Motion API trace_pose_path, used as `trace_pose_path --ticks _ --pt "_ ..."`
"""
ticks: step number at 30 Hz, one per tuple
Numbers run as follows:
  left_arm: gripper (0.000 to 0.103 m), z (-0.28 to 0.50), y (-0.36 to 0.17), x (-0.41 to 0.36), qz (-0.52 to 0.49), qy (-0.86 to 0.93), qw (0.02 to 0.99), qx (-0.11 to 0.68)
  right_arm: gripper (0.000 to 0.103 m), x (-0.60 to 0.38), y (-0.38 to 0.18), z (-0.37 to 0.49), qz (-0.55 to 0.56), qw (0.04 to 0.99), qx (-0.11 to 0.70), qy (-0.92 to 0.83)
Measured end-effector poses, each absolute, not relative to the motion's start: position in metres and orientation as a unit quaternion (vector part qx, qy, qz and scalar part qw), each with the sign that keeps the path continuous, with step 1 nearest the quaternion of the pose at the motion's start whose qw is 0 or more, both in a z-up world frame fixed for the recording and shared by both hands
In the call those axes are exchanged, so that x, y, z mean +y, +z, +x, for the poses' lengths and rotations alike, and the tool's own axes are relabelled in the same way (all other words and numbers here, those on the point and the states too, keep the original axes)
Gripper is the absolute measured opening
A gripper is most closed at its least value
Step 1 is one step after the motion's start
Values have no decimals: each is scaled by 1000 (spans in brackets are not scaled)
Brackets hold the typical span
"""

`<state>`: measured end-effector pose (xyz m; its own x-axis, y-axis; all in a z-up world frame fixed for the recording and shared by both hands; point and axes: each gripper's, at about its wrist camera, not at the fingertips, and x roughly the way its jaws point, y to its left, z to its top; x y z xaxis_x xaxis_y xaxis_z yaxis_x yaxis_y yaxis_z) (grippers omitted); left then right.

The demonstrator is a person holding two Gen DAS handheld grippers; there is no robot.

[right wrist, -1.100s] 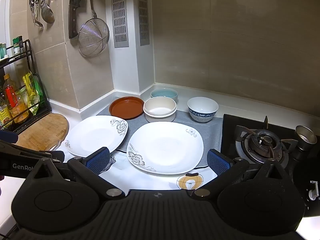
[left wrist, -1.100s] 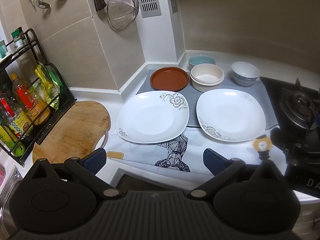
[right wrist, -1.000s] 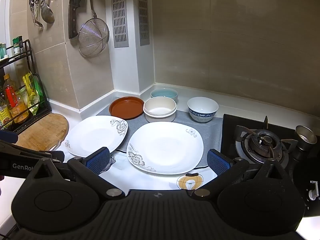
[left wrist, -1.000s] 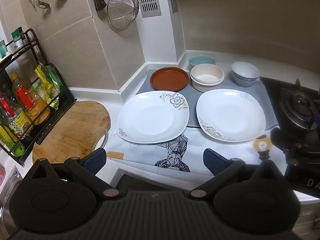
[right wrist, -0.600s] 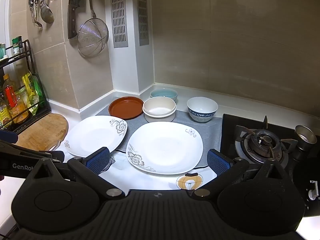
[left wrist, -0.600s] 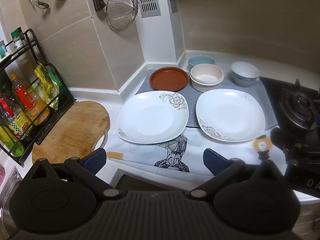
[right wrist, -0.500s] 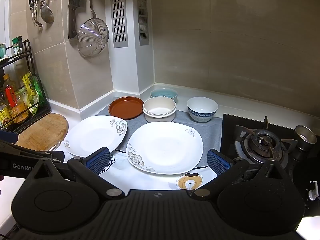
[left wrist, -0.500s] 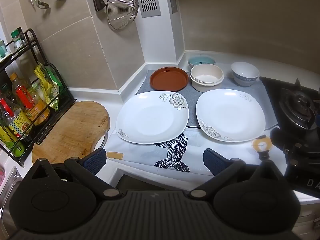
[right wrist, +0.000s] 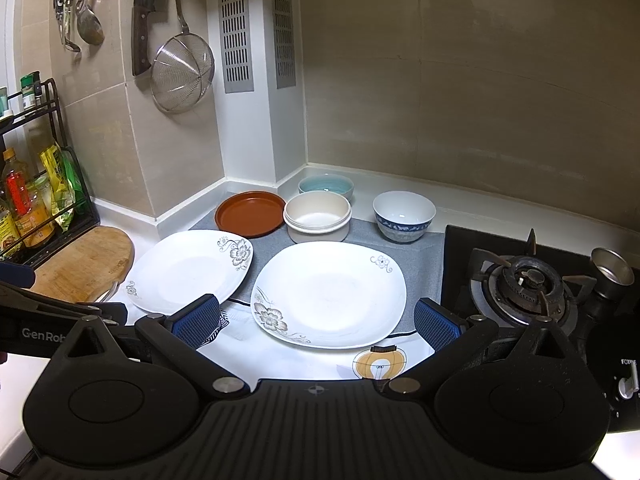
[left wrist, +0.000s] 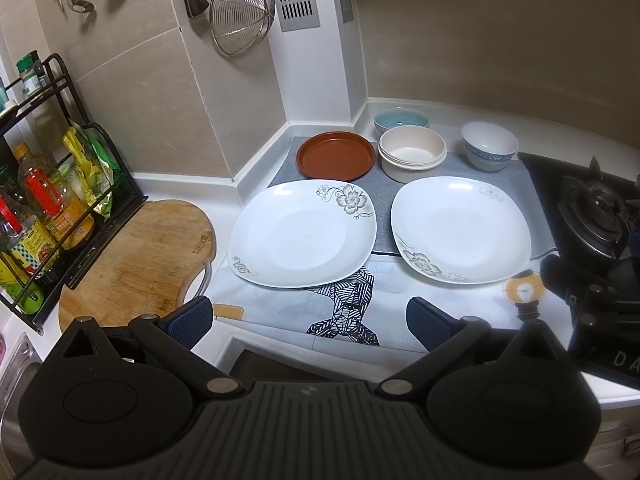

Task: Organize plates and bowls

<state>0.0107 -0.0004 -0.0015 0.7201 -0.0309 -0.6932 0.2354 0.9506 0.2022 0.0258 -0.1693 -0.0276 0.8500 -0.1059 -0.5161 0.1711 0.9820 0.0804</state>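
Two white square plates with grey flower prints lie side by side on the counter: the left plate (left wrist: pixel 302 236) (right wrist: pixel 192 270) and the right plate (left wrist: pixel 460 230) (right wrist: pixel 330 294). Behind them sit a brown dish (left wrist: pixel 336 156) (right wrist: pixel 250 214), stacked cream bowls (left wrist: pixel 412 158) (right wrist: pixel 318 216), a teal bowl (left wrist: pixel 401 119) (right wrist: pixel 326 186) and a blue-patterned white bowl (left wrist: pixel 489 150) (right wrist: pixel 404 216). My left gripper (left wrist: pixel 308 322) hovers open near the counter's front edge. My right gripper (right wrist: pixel 318 322) is open just in front of the right plate. Neither holds anything.
A grey mat (left wrist: pixel 382 216) lies under the dishes, with a printed cloth (left wrist: pixel 344 312) in front. A wooden cutting board (left wrist: pixel 132 260) and a bottle rack (left wrist: pixel 44 208) stand at the left. A gas stove (right wrist: pixel 528 280) is at the right. Utensils and a strainer (right wrist: pixel 180 74) hang on the wall.
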Motion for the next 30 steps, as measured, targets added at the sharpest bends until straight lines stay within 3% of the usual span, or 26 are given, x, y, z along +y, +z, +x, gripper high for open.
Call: trace_pose_path --ticks 15,24,27,30 --pt "103 54 -28 83 103 9 906 409 101 -142 -92 120 195 922 328 66" --pt "103 97 -41 114 98 28 896 433 84 -109 -139 201 243 890 374 97" --pt "103 109 -44 116 101 22 894 435 74 -107 -153 220 256 885 377 88" --pt "103 119 -45 116 103 15 893 438 56 -107 -167 237 269 877 391 75"
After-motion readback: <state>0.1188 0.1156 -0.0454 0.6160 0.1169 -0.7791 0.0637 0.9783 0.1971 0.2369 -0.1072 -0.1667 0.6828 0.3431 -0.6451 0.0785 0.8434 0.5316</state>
